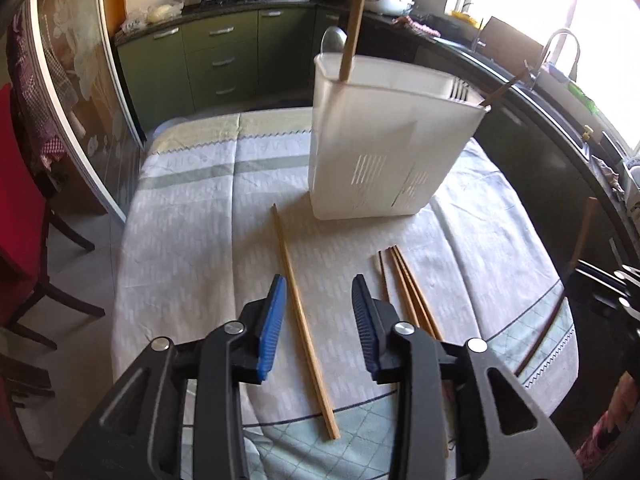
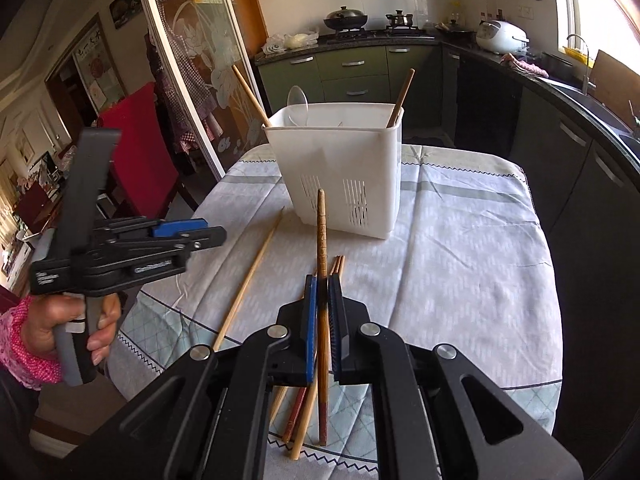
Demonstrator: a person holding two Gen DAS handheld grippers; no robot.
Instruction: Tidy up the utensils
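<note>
My left gripper (image 1: 319, 284) hangs open above the table; a pale bamboo chopstick (image 1: 304, 320) lies on the cloth below, in line with the gap between its fingers and untouched. My right gripper (image 2: 322, 284) is shut on a dark carved chopstick (image 2: 321, 232), held off the table and pointing toward the white utensil holder (image 2: 340, 160). The holder (image 1: 384, 152) stands upright and contains a spoon (image 1: 334, 42), a fork (image 1: 460, 88) and two chopsticks. A bundle of loose chopsticks (image 1: 408, 288) lies right of the pale one. A hand holds the left gripper (image 2: 212, 230) at the left.
A patterned cloth covers the table (image 2: 460, 260), whose edges drop off on all sides. A red chair (image 1: 16, 208) and a glass sliding door (image 1: 80, 92) stand to the left. Green cabinets (image 1: 224, 60) line the back, and a dark counter with a sink tap (image 1: 560, 40) runs along the right.
</note>
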